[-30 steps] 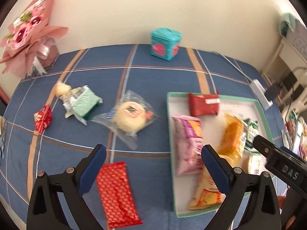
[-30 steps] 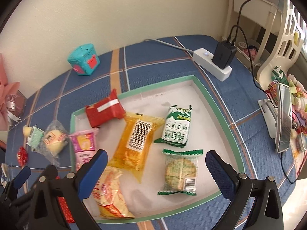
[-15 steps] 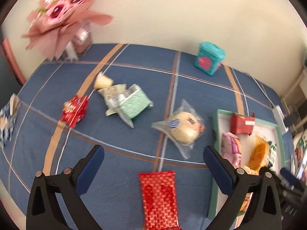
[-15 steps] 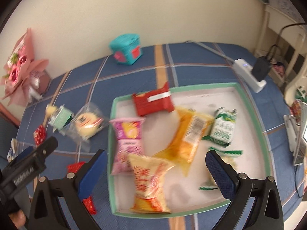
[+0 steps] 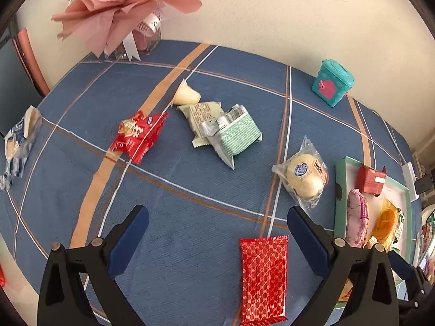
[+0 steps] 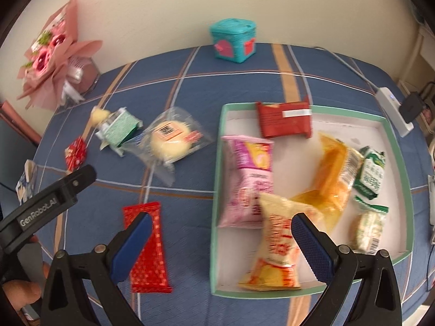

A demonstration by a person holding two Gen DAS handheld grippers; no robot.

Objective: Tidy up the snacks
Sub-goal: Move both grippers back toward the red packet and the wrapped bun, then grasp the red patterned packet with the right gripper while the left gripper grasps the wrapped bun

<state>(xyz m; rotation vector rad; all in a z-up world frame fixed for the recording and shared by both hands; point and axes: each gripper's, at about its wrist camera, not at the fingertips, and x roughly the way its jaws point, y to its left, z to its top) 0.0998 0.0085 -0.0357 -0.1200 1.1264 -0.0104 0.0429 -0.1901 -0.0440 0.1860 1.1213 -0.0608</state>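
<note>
A green-rimmed white tray [image 6: 395, 146] [image 5: 340, 174] on the blue cloth holds several snack packs. Loose on the cloth lie a long red patterned pack [image 5: 263, 277] [image 6: 148, 247], a clear-wrapped round bun [image 5: 304, 178] [image 6: 168, 140], a green-and-silver pack [image 5: 233, 135] [image 6: 119, 129], a small red pack [image 5: 138, 135] [image 6: 75, 153] and a blue-white pack [image 5: 19, 141]. My left gripper [image 5: 217, 233] hovers open over the cloth, the long red pack just inside its right finger. My right gripper [image 6: 220, 240] hangs open over the tray's left rim. The left gripper's body [image 6: 46, 206] shows at the right wrist view's left edge.
A pink flower bouquet [image 5: 122, 2] stands at the back left by the wall. A teal box [image 5: 333, 82] [image 6: 233, 39] sits at the back. A white power strip [image 6: 395, 111] with a cable lies right of the tray. A hand [image 6: 19, 294] holds the left gripper.
Both grippers swung left across the table and stayed open. The left view now centres on the loose snacks, with the tray at its right edge; the right view now takes in the tray and the loose packs.
</note>
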